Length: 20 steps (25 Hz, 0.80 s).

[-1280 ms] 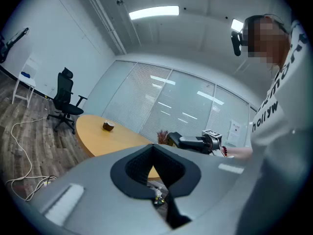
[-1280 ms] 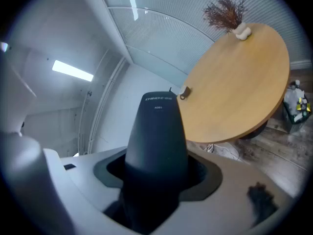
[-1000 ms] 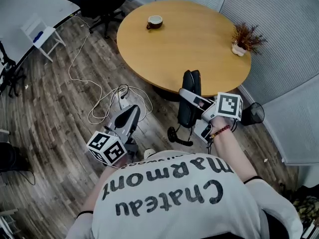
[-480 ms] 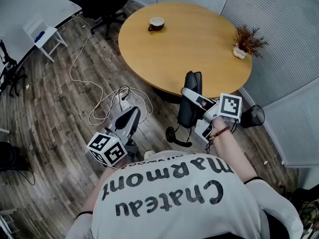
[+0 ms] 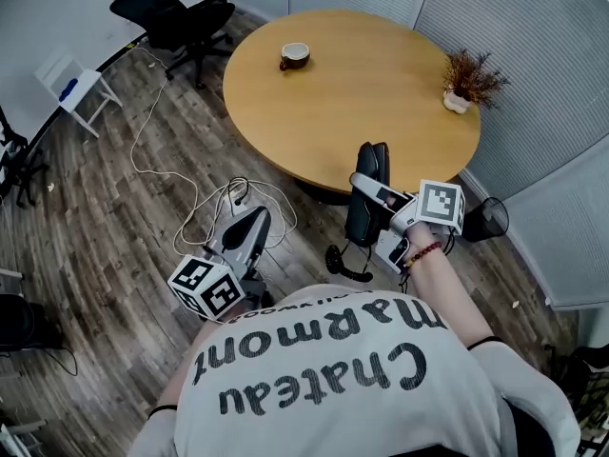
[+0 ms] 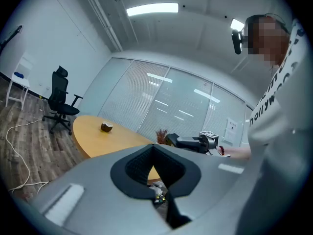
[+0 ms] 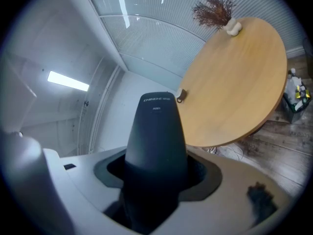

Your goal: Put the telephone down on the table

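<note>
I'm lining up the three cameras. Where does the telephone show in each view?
Head view: the telephone is right of centre, at the near edge of the round table.
Left gripper view: small, just right of centre.
Right gripper view: centre, standing up between the right tongs, which are shut on it.
Shared landmark: the dried plant on the table, visible in all three views.

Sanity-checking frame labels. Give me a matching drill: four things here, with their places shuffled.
Things:
1 telephone
2 cup
3 dried plant
4 office chair

Places:
A on the floor
B far-left part of the table
C held in the right gripper
D table's right edge

Pairs: 1-C, 2-B, 3-D, 4-A
</note>
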### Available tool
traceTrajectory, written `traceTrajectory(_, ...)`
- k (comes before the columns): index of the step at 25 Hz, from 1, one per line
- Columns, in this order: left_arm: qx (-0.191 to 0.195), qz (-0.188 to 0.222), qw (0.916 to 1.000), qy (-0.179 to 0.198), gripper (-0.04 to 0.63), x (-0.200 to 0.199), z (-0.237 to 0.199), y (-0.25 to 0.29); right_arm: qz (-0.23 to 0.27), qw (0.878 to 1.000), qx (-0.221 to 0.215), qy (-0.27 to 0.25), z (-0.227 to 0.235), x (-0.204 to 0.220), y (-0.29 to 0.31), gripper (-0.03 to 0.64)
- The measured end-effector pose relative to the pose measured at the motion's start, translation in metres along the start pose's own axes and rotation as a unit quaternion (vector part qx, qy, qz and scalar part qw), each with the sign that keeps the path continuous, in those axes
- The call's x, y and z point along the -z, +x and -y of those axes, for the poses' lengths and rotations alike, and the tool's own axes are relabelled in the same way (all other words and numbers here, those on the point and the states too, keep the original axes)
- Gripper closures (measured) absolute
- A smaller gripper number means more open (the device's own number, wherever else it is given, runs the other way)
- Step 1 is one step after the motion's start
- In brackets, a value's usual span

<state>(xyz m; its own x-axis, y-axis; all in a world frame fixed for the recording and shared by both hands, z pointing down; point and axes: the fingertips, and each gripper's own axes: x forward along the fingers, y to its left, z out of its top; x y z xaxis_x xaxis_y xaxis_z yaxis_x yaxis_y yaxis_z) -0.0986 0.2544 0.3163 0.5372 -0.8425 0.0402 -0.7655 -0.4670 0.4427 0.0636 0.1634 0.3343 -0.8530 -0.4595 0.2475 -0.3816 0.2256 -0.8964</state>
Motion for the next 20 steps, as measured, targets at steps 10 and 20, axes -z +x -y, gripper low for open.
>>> traceTrajectory(10,0.047,-0.037,0.9982,0.001,0.601,0.013,-0.015,0.020,0.037,0.999,-0.012,0.010,0.014,-0.005,0.007,0.321)
traceTrajectory(20,0.091,-0.064,0.9937,-0.016,0.601,0.026,-0.019,0.032,0.063,0.998,0.018,0.026,0.030,-0.008,0.002,0.321)
